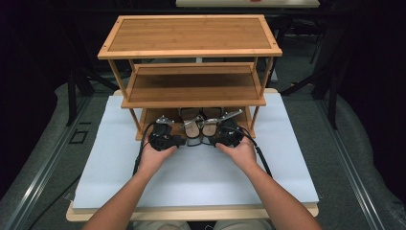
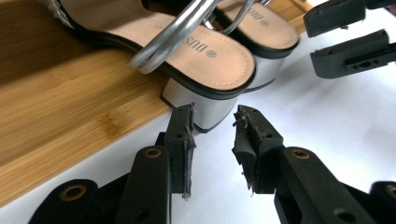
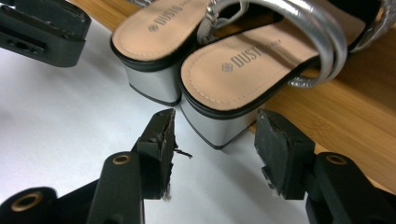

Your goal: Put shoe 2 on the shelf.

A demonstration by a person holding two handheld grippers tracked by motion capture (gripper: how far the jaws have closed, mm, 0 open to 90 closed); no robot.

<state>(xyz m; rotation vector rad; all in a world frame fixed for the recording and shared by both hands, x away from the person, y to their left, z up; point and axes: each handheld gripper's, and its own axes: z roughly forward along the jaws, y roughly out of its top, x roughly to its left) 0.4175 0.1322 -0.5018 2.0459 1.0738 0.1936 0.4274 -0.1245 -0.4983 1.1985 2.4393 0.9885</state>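
a pair of silver block-heeled sandals sits on the bottom shelf of the bamboo rack (image 1: 191, 50), side by side, toes pointing into the rack and heels hanging out over its front edge above the white worktop (image 1: 191, 177). everything here is placed from that front edge.

the left sandal (image 1: 193, 128) lies straight ahead of the left tongs (image 1: 176, 140). in the left gripper view its heel block (image 2: 205, 109) sits just beyond the jaw tips, a little toward the left jaw and about level with them; the tongs (image 2: 214, 122) are released, jaws apart, holding nothing.

the right sandal (image 1: 209, 127) lies straight ahead of the right tongs (image 1: 214, 140). in the right gripper view its heel (image 3: 219, 123) stands between the two spread jaws and slightly past their tips; these tongs (image 3: 215, 128) are also released and empty.

each sandal's long axis runs front to back, square to the rack's front edge and roughly in line with the tongs facing it. each hand is nearer its own sandal, and the two tongs sit close together just outside the front edge. judging by this, a short push forward would bring each heel block between its jaws.
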